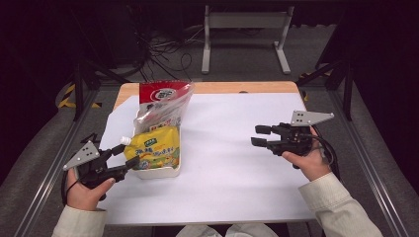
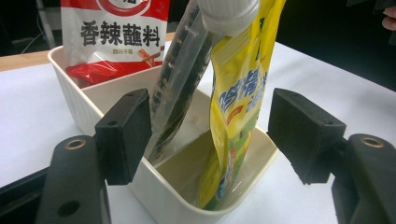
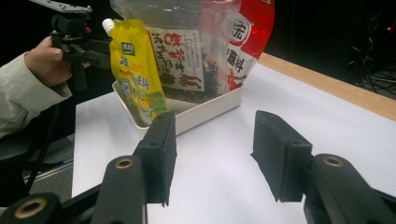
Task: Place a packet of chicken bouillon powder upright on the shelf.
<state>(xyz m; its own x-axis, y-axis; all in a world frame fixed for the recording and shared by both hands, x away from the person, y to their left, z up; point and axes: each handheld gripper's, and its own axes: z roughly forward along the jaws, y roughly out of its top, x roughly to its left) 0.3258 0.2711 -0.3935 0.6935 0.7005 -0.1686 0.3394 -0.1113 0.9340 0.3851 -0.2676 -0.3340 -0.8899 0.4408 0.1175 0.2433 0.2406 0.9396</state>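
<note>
Yellow pouch (image 1: 154,150) beside clear bag (image 1: 160,114).

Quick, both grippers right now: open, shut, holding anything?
Left gripper: open, holding nothing; the yellow spout pouch stands in the white tray between its jaws, pads clear of it.
Right gripper: open and empty above the white sheet.

Red packet (image 2: 114,35): top cut off by upper frame edge.
Yellow pouch (image 2: 233,112): cap cropped at top.
Clear bag (image 2: 180,88): contents indistinct.

Glossy yellow plastic pouch (image 2: 233,107) in a smooth white plastic tub (image 2: 154,186) on matt white paper (image 1: 237,163) over wood.
</note>
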